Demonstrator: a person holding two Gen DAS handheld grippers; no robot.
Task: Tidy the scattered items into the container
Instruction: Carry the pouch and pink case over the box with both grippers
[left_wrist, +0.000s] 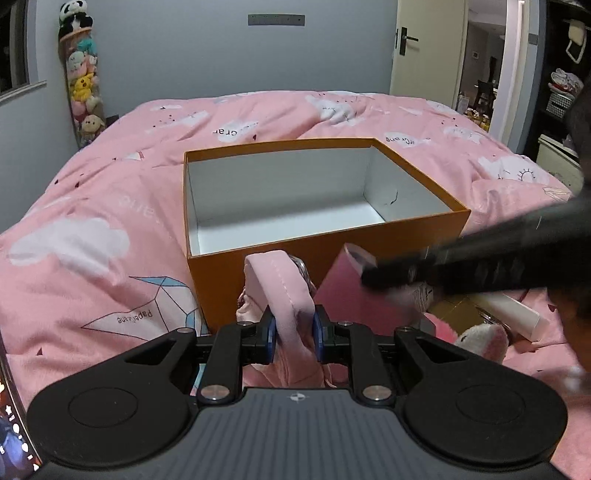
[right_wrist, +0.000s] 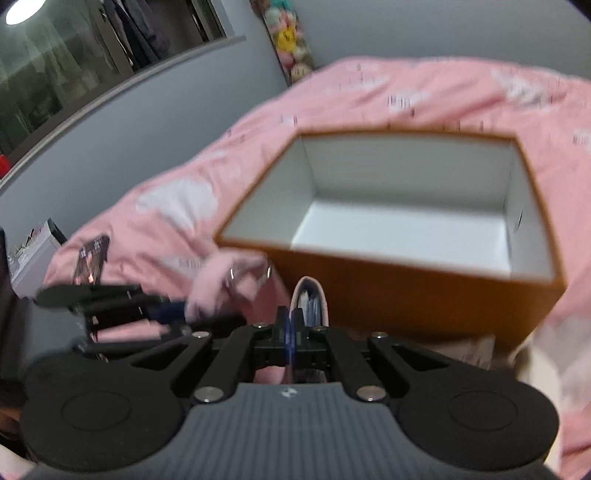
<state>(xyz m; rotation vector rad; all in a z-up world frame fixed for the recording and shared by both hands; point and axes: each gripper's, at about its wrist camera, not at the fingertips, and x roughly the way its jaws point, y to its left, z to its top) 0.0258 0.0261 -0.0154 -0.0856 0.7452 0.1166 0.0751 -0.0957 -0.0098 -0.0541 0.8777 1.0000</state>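
Pinching a soft pink padded strap (left_wrist: 282, 291) between its blue pads, the left gripper (left_wrist: 294, 334) sits just in front of the near wall of the orange box (left_wrist: 328, 266). The strap loops up from the pads, and its top edge overlaps the box's near wall in the left wrist view; more pink fabric hangs below the pads. The right gripper (right_wrist: 291, 334) has its blue pads pressed together, with nothing clearly seen between them; just past its tips stands a pale pink pouch (right_wrist: 309, 302), upright and open at the top, close to the box's near side. In the left wrist view the right gripper shows as a dark, blurred bar (left_wrist: 461, 266) crossing over a flat pink item (left_wrist: 354, 291). To its right, on the pink bed cover (left_wrist: 92, 206), lie a white tube (left_wrist: 517, 314), a gold box (left_wrist: 456, 312) and a pink-and-white plush toy (left_wrist: 484, 341). The orange box stands open on the bed, its white inside bare.
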